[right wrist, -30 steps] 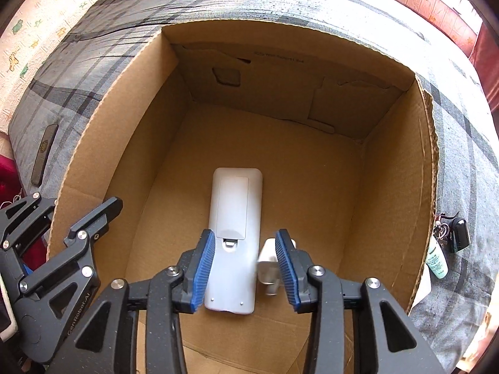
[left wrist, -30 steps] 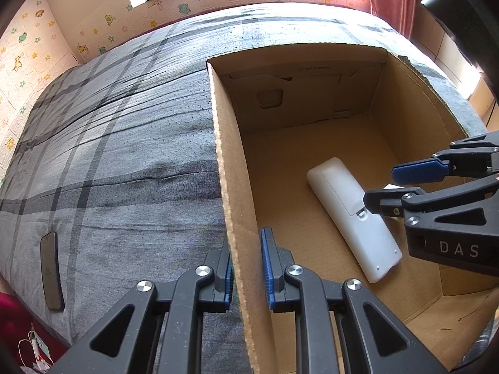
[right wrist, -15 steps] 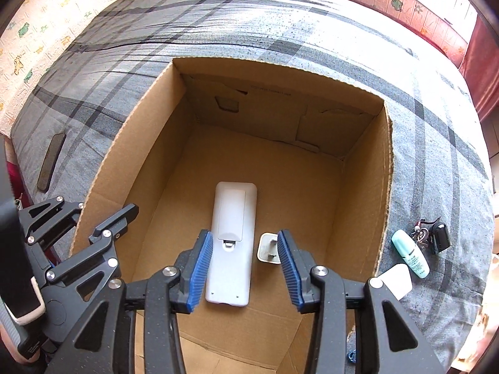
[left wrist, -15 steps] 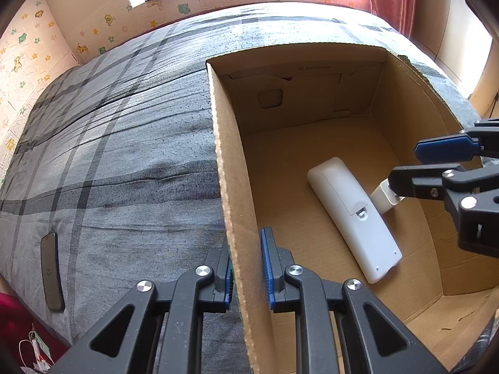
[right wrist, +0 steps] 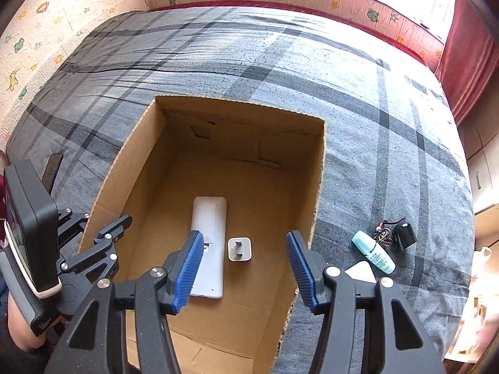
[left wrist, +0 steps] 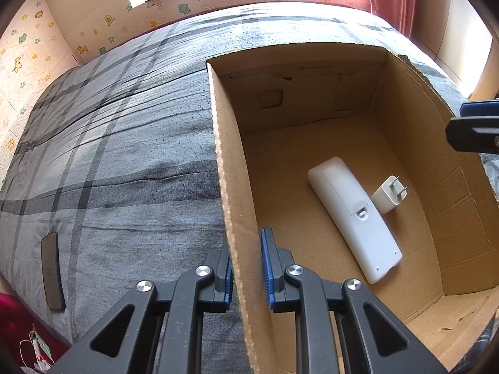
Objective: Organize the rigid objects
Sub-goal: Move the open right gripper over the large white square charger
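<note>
An open cardboard box (left wrist: pixel 230 187) sits on the bed. On its floor lie a white remote (left wrist: pixel 352 215), back side up, and a small white charger plug (left wrist: pixel 388 194) right beside it, prongs up. My left gripper (left wrist: pixel 246 268) is shut on the box's left wall near the front corner. My right gripper (right wrist: pixel 243 243) hangs above the box with its jaws opening and nothing between them. Below it I see the remote (right wrist: pixel 209 218) and the charger plug (right wrist: pixel 239 249). Only the right gripper's fingertips (left wrist: pixel 471 137) show at the right edge of the left wrist view.
On the grey plaid bed cover to the right of the box (right wrist: pixel 318 171) lie a mint tube (right wrist: pixel 372 252), keys with a black fob (right wrist: pixel 396 233) and a white item (right wrist: pixel 361 271). A dark phone (left wrist: pixel 53 274) lies near the bed's left edge. Walls and a curtain ring the bed.
My right gripper has risen out of the box and away from the charger plug, and its jaws have widened. The plug rests beside the remote. The left gripper has not moved.
</note>
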`<state>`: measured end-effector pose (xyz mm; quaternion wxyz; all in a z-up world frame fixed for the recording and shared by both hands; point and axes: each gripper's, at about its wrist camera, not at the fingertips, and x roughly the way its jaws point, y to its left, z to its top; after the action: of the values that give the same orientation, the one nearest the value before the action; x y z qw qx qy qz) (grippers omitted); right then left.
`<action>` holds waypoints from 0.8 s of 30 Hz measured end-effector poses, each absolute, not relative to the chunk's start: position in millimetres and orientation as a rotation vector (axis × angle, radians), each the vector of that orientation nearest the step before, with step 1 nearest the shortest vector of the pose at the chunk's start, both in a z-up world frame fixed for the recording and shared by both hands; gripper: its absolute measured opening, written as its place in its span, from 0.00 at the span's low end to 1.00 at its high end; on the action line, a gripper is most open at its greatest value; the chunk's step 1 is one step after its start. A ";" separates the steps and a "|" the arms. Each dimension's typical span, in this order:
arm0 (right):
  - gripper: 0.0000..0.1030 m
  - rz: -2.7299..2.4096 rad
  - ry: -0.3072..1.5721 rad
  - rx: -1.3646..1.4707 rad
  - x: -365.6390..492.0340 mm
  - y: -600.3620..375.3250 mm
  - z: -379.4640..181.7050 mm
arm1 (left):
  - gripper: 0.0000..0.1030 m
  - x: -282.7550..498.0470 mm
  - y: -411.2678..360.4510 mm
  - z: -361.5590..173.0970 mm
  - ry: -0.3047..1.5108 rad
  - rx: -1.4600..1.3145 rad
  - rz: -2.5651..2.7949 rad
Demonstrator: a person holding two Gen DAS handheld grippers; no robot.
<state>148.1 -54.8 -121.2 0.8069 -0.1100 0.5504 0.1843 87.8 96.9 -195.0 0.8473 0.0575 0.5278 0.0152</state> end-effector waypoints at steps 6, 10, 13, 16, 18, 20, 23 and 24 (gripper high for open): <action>0.69 0.352 1.157 -0.200 149.2 -80.4 -108.1 | 0.17 87.7 96.9 -194.8 1.113 0.121 0.032; 0.76 0.320 1.137 -0.182 151.1 -99.1 -100.2 | 0.17 87.8 97.4 -194.7 1.114 0.119 0.031; 0.81 0.293 1.123 -0.171 152.7 -111.9 -95.7 | 0.17 88.0 96.8 -194.4 1.114 0.123 0.032; 0.97 0.283 1.108 -0.157 153.6 -124.4 -92.0 | 0.17 88.2 97.0 -195.0 1.115 0.122 0.033; 1.00 0.275 1.101 -0.151 153.6 -131.7 -89.9 | 0.17 88.4 97.1 -195.0 1.115 0.122 0.032; 1.00 0.258 1.094 -0.149 153.7 -138.9 -88.5 | 0.17 88.6 96.6 -195.0 1.116 0.125 0.033; 1.00 0.233 1.088 -0.141 154.2 -149.6 -89.1 | 0.17 88.5 96.5 -195.0 1.116 0.123 0.032; 1.00 0.226 1.090 -0.137 154.8 -153.6 -90.2 | 0.17 88.4 96.7 -195.0 1.116 0.122 0.032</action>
<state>154.8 -153.6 -90.2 0.8468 -0.0651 0.5169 0.1073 88.4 96.7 -195.0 0.8465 0.0579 0.5290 0.0150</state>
